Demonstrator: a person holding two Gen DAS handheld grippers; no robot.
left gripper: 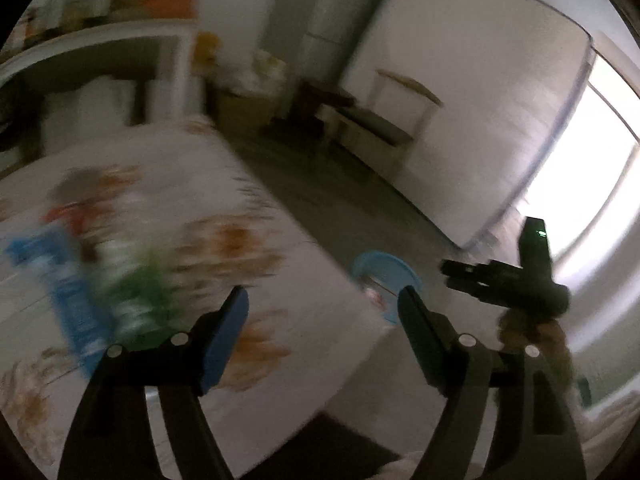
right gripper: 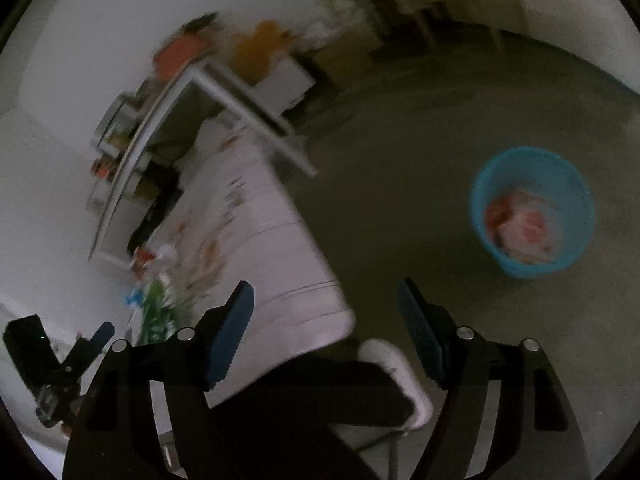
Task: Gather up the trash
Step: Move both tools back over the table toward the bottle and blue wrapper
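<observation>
The left gripper [left gripper: 322, 308] has its two blue-padded fingers spread wide with nothing between them, and it hangs over the near corner of the table [left gripper: 280, 208], whose pale cloth carries an orange flower print. The right gripper [right gripper: 325, 304] is likewise spread apart and empty; it tilts downward over the table's edge and the person's dark trouser leg and white shoe [right gripper: 396, 376].

On the tabletop toward its left side lies the blurred trash: a blue packet [left gripper: 68, 292], a green-and-white wrapper [left gripper: 138, 292] and something red-orange [left gripper: 80, 212] behind them. The same heap shows in the right wrist view near the table's far edge, by the wall.

A blue bin [right gripper: 532, 210] stands on the grey floor [right gripper: 400, 152], well apart from the table, with pinkish-white rubbish already inside; in the left wrist view its rim peeks out just beyond the table's corner.

Around the room stand a white shelf unit [left gripper: 120, 40] with jars and an orange pot, a wooden chair [left gripper: 392, 120] against the white wall, and a bright window [left gripper: 592, 168] at the right
</observation>
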